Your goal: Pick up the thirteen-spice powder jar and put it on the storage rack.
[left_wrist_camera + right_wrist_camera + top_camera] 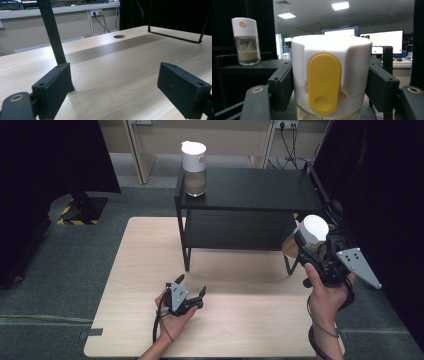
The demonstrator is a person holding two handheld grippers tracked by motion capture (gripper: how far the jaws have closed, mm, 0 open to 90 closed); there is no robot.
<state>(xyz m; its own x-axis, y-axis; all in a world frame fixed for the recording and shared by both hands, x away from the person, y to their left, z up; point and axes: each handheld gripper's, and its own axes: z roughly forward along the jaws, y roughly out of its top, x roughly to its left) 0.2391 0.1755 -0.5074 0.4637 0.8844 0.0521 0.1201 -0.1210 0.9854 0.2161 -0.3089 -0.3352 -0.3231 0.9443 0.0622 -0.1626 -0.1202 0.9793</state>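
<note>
We have the right gripper (301,241) with its jaws clenched on the white-lidded jar (306,236), carried in the air at 3 o'clock, off the shelf rack's (250,187) right end; judged step: transfer to the top shelf beside the second jar (194,169) at 12 o'clock. Next move calls for clearing the shelf edge; open room lies right of that jar. The left gripper (192,287) rests on the counter (135,270), jaws released, empty.
</note>
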